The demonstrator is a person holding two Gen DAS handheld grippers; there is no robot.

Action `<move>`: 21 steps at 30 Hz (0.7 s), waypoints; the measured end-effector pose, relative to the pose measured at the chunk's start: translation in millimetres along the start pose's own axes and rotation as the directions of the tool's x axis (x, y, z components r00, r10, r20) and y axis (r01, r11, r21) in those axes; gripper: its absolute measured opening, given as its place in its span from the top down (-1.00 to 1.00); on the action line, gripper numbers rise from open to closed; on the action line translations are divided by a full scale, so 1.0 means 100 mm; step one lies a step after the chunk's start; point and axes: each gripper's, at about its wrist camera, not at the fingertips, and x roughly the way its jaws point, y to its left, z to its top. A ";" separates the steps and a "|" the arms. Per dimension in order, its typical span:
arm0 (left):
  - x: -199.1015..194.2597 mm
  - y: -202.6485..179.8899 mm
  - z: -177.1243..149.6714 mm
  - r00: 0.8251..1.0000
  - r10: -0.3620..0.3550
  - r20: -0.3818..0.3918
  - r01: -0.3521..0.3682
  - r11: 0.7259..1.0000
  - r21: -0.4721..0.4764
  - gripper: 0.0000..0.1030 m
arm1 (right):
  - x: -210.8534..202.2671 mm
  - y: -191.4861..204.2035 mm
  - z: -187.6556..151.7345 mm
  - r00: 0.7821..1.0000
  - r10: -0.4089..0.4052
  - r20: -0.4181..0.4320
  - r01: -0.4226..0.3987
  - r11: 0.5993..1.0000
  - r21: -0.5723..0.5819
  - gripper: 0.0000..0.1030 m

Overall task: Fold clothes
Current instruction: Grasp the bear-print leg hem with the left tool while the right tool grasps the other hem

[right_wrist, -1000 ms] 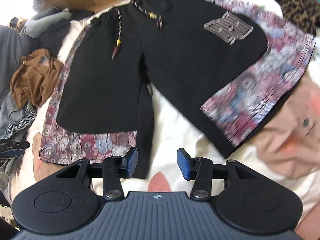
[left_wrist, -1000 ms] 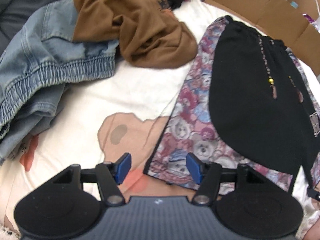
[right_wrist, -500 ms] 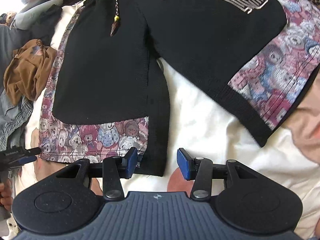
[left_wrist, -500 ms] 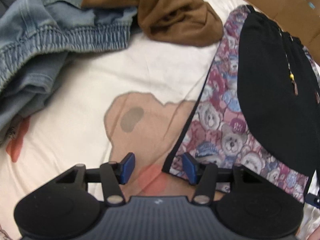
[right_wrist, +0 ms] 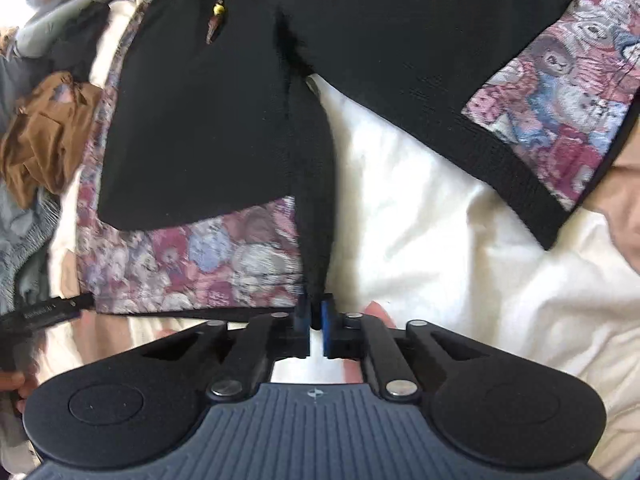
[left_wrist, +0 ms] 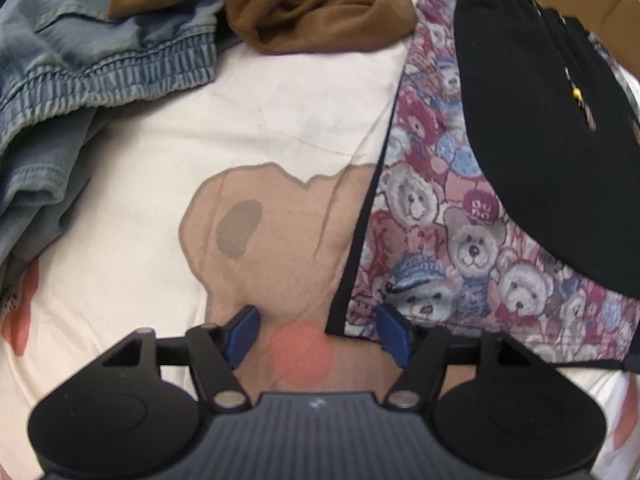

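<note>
On the bed sheet [left_wrist: 280,92] the shorts [right_wrist: 208,120] lie flat and unfolded, the right hand-held gripper [right_wrist: 316,312] clenched on the inner hem of one leg, the left hand-held gripper [left_wrist: 320,332] released around the outer corner, so folding has hardly begun.

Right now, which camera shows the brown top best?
The left wrist view. There the crumpled brown top fills the upper middle, close and fairly sharp, lying against the denim garment. The right wrist view shows it only as a small, blurred bundle at the left edge, beside the teddy-bear shorts.
</note>
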 end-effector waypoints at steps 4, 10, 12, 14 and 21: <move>0.00 -0.03 0.04 1.000 0.011 -0.016 -0.011 1.000 0.000 -0.33 | -0.02 0.01 -0.04 1.000 -0.020 -0.004 0.020 0.999 -0.039 0.99; -0.10 -0.01 -0.01 1.000 -0.017 -0.004 0.018 0.999 0.026 0.75 | -0.02 -0.02 -0.09 1.000 -0.025 -0.002 0.025 0.999 -0.047 1.00; -0.16 0.00 -0.02 1.000 -0.024 -0.003 0.025 0.999 0.033 0.85 | -0.02 -0.03 -0.11 1.000 -0.025 -0.001 0.025 0.998 -0.057 1.00; -0.21 0.02 -0.03 1.000 0.000 0.009 -0.001 0.999 0.047 0.91 | -0.02 -0.05 -0.11 1.000 -0.016 0.006 0.016 0.998 -0.057 1.00; -0.30 0.34 -0.05 0.997 -0.065 0.042 0.069 0.994 -0.087 0.65 | -0.04 -0.08 -0.13 1.000 -0.010 0.008 0.011 0.997 -0.075 1.00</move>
